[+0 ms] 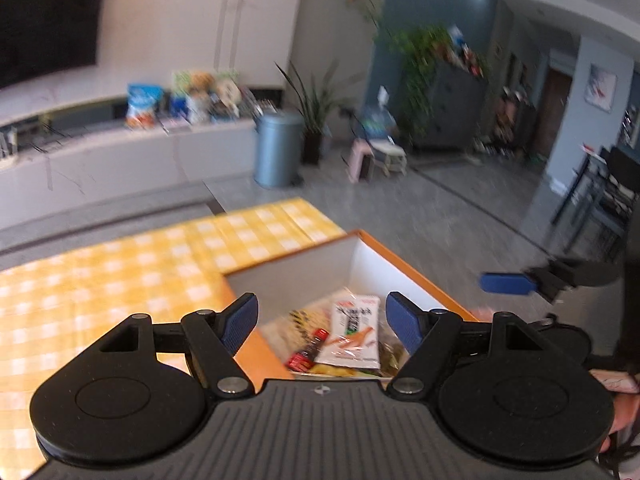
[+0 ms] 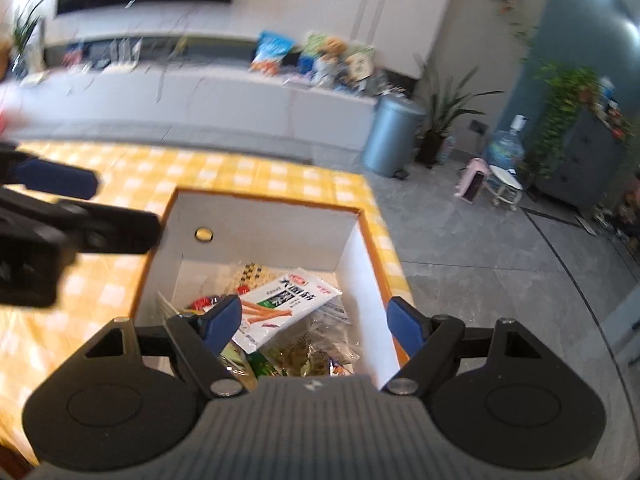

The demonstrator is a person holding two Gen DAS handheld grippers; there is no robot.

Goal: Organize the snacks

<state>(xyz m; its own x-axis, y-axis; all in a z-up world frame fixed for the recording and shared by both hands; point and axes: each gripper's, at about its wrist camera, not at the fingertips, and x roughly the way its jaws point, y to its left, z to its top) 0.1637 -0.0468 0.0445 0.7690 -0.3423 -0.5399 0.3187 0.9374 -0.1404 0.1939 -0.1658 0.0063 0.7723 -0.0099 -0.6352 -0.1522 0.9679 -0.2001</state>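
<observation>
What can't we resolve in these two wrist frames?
- Lower snacks in the box: buried under the white packet; near ones hidden by the right gripper body.
- Box's near wall: hidden by gripper bodies, both views.
- Shelf snacks: motion-blurred, labels unreadable.
- Left gripper: empty, open; box contents partly blocked in its view.

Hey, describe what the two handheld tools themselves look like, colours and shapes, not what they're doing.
Both match. The left tool and right tool each have a dark grey ribbed body bearing a small pale logo, two round black discs at the sides, black linkage arms with silver pivot pins and triangular cutouts, and textured blue finger pads. No cables show. The person's arms are barely in view.
</observation>
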